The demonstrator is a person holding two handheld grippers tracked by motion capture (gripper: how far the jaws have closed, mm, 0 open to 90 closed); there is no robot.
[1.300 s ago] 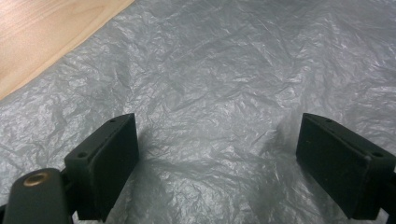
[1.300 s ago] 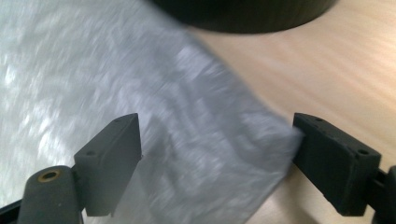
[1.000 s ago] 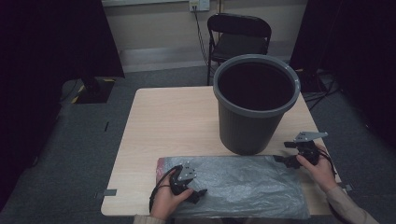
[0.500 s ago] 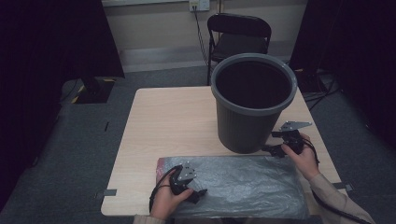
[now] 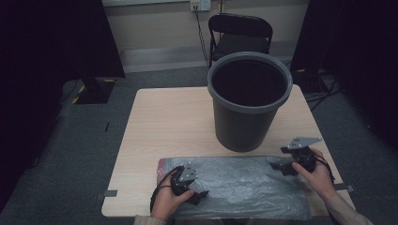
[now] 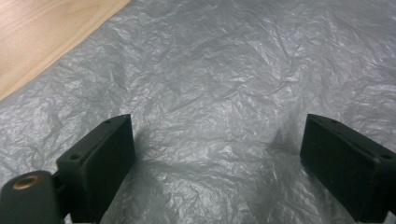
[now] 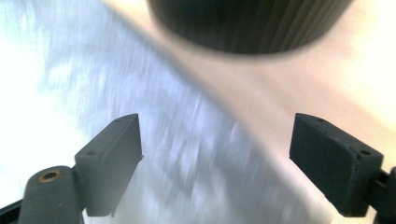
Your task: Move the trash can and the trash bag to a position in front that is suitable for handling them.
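Hovering wide open over the grey plastic bag [image 5: 239,187], with nothing between the jaws: left gripper [image 5: 199,194] low above the bag's left end near the table's front edge, right gripper [image 5: 280,167] at the bag's far right corner, just in front of the bin [image 5: 248,101]. Lying flat and crinkled along the front edge of the table [image 5: 169,126], spread from left of centre to the right side. Pinching straight down risks skating over the thin film and catching nothing, or grabbing both layers so the mouth stays closed. Lifting the right corner so close to the bin risks knocking its wall. Gripped from behind by each hand, forearms entering from the front edge; left hand [image 5: 169,201] angled inward, right hand [image 5: 317,173] pointing leftward along the bag's far edge. Blurred in the right gripper view, so likely moving fast.
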